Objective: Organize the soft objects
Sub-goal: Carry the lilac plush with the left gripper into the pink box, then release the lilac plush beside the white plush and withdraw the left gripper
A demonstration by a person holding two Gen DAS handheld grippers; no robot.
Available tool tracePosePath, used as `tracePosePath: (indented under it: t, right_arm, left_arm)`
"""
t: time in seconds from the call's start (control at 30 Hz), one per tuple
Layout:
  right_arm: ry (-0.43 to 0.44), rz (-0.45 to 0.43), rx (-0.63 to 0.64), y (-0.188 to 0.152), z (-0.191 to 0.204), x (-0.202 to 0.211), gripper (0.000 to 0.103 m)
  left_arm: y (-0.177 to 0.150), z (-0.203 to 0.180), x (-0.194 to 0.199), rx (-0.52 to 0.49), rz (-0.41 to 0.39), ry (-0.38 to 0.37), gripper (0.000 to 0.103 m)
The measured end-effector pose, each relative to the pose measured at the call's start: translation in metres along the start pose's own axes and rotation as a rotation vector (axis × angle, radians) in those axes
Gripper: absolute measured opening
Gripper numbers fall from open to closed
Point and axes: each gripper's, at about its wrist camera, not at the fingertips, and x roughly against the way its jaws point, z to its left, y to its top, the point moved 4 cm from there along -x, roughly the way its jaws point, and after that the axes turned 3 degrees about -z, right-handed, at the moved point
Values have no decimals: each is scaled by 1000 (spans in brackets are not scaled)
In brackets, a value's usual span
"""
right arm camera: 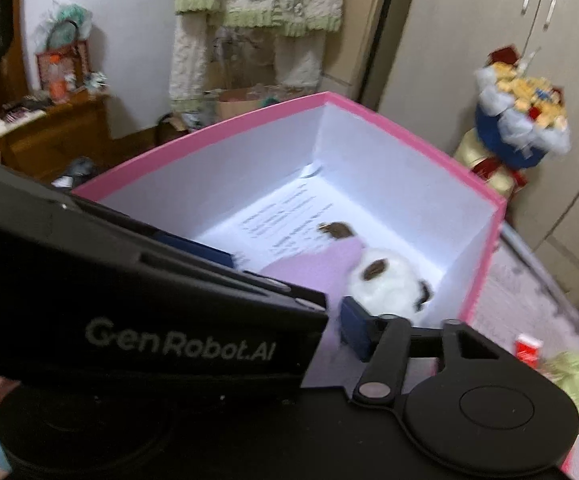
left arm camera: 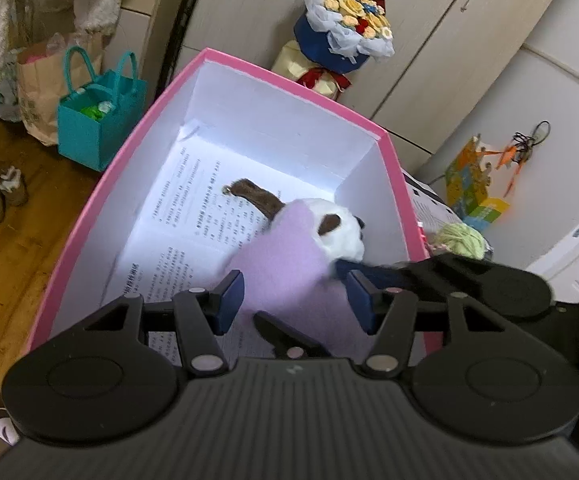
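Both grippers, left [left arm camera: 295, 300] and right [right arm camera: 289, 300], angle downward, fingers parted.

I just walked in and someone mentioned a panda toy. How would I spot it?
Look for the big pink box with white inside walls. On the printed sheet lining its bottom lies the panda plush, near the right wall. It is the only toy inside: white fluffy head, dark brown ear patches, lilac body.

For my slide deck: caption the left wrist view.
Left hand-held gripper open around a lilac plush panda inside the pink box.
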Motion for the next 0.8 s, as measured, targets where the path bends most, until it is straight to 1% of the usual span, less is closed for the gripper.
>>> tracePosePath:
  t: [0.03,0.07,0.1,0.13,0.27,0.47,0.63,0.8]
  right_arm:
    - [-17,-6,7,0,0,2,78]
    - [-23,-13,6,-1,0,5,78]
    - [-23,-17,0,-1,-2,8,78]
    - [-19,-21,-8,-2,-3,12,78]
    - [-18,-50,-28,-5,-5,30,79]
    - [-22,-93,-29,-8,-2,58,81]
    - [-34,-124,-21,-13,2,83,82]
    - [-22,-152,-5,-19,7,110,84]
  left_arm:
    - [0,-1,1,-23,-10,20,57]
    - [0,-3,5,-50,-28,37,60]
    - [0,-3,8,-63,-43,41,63]
    - [0,-4,11,-69,-52,39,65]
    - [0,-5,29,-77,-72,28,66]
    - [-5,-15,62,-146,-114,40,68]
    - [-12,-30,94,-206,-162,28,71]
    - [-22,-47,124,-265,-210,-5,74]
